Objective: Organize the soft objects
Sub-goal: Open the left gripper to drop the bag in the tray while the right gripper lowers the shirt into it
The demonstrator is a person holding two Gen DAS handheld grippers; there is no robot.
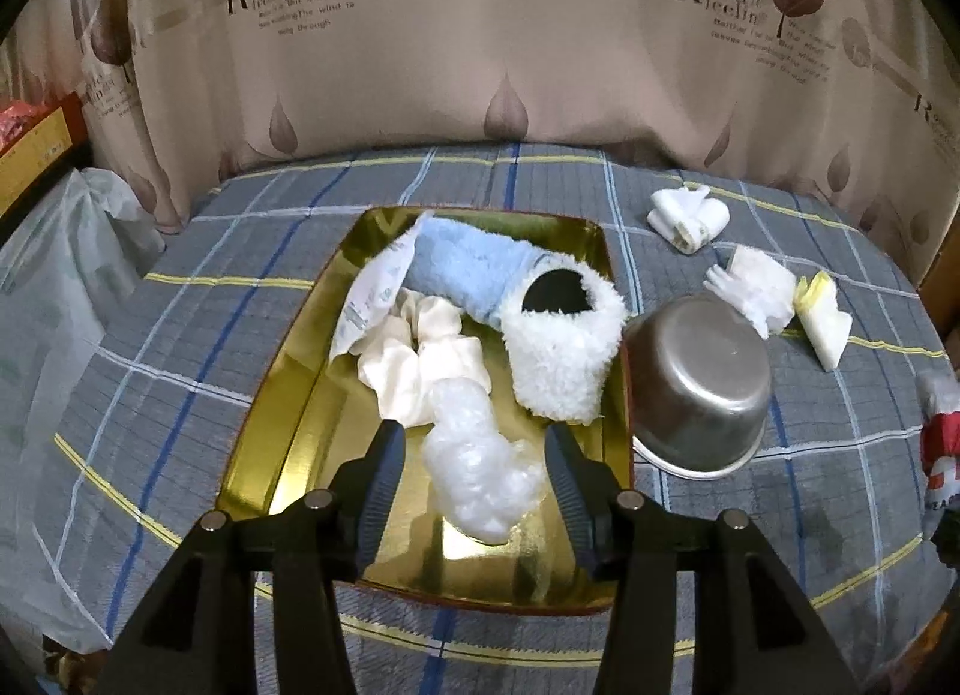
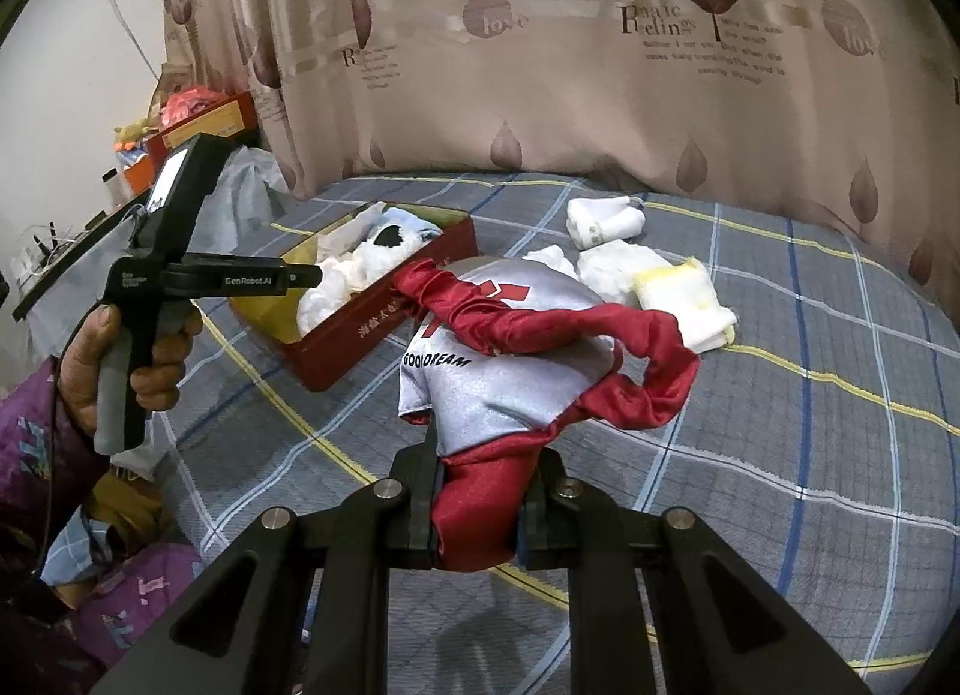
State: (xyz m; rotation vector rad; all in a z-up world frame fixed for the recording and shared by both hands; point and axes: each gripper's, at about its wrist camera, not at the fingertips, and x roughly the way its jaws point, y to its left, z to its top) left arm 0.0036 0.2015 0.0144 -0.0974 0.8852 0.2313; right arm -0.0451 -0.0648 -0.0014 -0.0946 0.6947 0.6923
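- The right tool (image 2: 477, 506) is clamped on the red satin end of a silver-and-red satin pouch (image 2: 504, 371); its silver panel carries the print "GOOD DREAM" and a red mark, and a twisted red satin strap loops off to the right. The pouch is lifted above the plaid bedspread (image 2: 780, 455).
- The left tool (image 1: 474, 455) stands wide apart, holding nothing, over the near end of the gold-lined tin box (image 1: 288, 413), with a crumpled clear plastic bag (image 1: 480, 473) lying between its fingers.
- In the box lie a blue-and-white fluffy slipper sock (image 1: 510, 299), a cream satin scrunchie (image 1: 420, 359) and a printed white packet (image 1: 372, 293).
- Just right of the box a steel bowl (image 1: 699, 383) lies tipped on its side.
- Beyond the bowl sit folded white cloths (image 1: 690, 218), a crumpled white piece (image 1: 756, 287) and a yellow-edged pad (image 1: 825, 317).
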